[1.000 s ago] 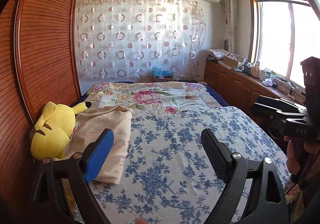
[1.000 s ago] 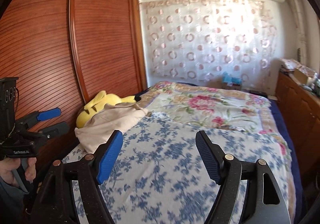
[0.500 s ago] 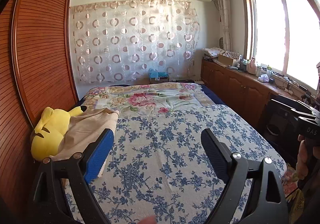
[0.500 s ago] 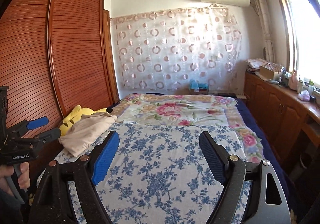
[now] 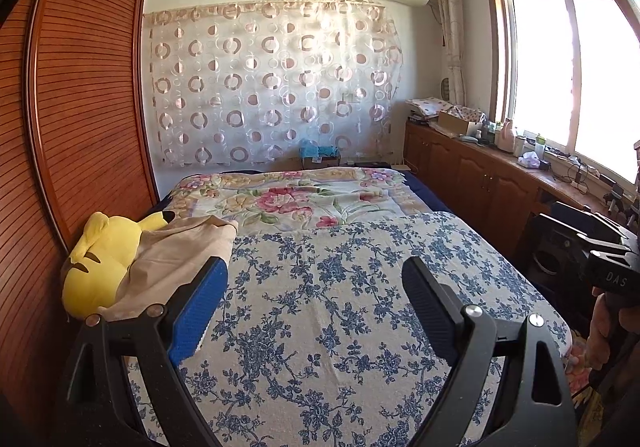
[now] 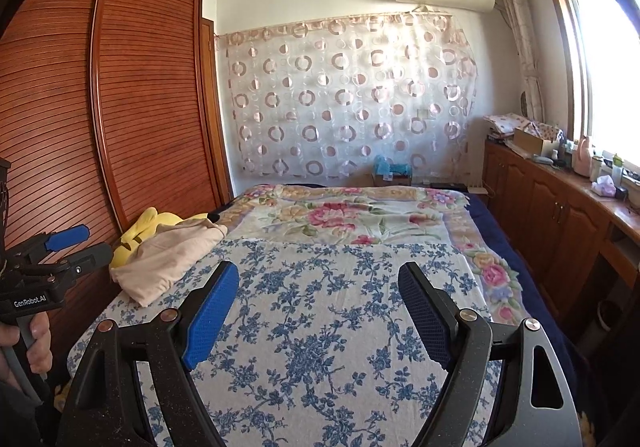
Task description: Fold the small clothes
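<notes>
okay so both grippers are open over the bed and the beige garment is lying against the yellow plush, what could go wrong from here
1. The beige garment is draped partly over the yellow plush toy, so a grab near that overlap could pinch the toy and drag it along.
2. It lies at the bed's edge beside the wooden wardrobe; a sideways pull might slide it off the blue floral cover.
3. The left gripper and right gripper both hang open and empty, so reaching for one spot could make them collide.

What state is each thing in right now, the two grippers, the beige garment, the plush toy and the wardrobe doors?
left gripper: open, holding nothing
right gripper: open, holding nothing
beige garment: crumpled, unfolded, draped over the toy
yellow plush toy: lying down, partly covered
wardrobe doors: closed
</notes>
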`<state>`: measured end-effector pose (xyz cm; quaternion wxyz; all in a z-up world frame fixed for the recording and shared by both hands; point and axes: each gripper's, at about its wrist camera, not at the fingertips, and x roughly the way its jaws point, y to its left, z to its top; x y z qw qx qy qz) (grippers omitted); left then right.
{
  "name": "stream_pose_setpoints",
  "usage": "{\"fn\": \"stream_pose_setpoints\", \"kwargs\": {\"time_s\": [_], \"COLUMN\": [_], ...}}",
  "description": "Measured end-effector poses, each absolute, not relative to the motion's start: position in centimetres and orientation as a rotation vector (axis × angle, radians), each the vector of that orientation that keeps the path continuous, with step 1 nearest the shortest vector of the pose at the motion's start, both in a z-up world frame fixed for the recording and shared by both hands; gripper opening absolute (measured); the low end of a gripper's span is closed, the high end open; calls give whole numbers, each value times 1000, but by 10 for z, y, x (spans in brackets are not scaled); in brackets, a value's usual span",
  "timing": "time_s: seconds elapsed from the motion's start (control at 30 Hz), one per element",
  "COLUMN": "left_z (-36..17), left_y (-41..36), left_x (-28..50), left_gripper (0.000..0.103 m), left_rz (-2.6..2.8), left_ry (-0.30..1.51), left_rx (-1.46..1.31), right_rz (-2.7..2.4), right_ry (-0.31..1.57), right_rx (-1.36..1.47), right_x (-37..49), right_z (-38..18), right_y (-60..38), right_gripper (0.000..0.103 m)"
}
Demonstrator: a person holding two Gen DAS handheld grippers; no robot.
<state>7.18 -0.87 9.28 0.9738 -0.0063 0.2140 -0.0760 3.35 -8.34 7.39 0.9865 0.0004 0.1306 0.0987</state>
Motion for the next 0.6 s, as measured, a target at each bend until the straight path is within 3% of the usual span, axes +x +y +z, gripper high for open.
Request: {"fn": "stream_pose_setpoints", "kwargs": {"time_s": [0.6], "left_z": [90], "left_y": [-10], "left_x": [68], "left_gripper": [89], "left_rz": [-147], "left_ry": [424], "left_rx": [-21], "right_rz": [203], "right_ry": [249], "right_rx": [-19], "right_x": [35], "right_z": [66], "right_y": [-91], "right_gripper": [84]}}
